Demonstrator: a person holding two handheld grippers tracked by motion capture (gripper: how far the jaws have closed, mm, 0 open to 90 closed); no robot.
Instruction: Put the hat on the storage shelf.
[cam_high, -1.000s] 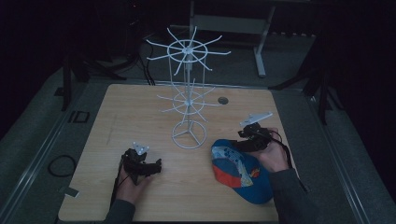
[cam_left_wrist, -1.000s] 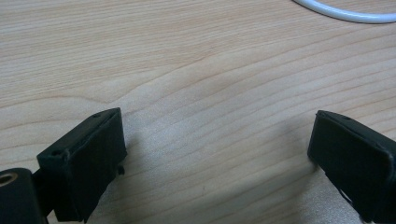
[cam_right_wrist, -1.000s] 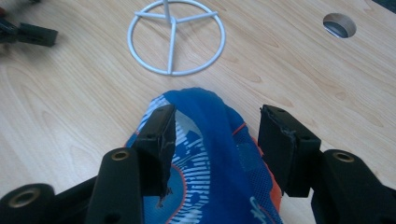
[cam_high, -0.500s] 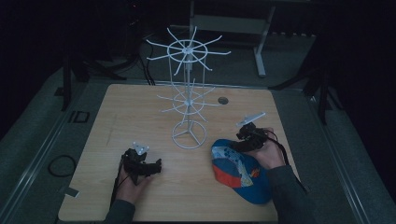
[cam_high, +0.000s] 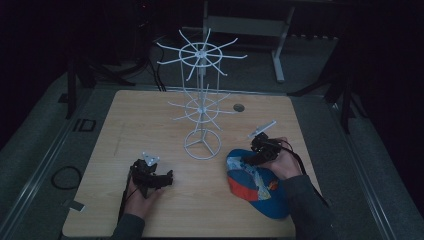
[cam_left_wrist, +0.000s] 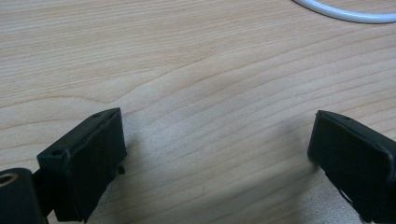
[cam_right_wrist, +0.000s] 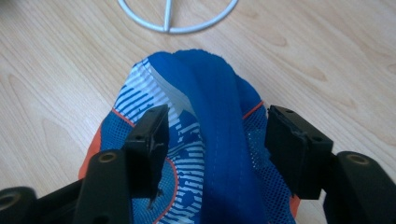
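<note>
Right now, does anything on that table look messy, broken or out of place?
Nothing looks broken or spilled. The blue and orange cap lies crumpled on the wooden table, not hung on the bare white wire rack standing upright beside it. The right claw straddles the cap's raised fold with its jaws apart.

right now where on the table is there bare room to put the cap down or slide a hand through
The whole left half of the table is bare wood, from the far edge down to the left claw. Another free strip runs between that claw and the cap, in front of the wire stand. It is crowded at the right, where the right claw straddles the cap near the stand's ring base.
</note>
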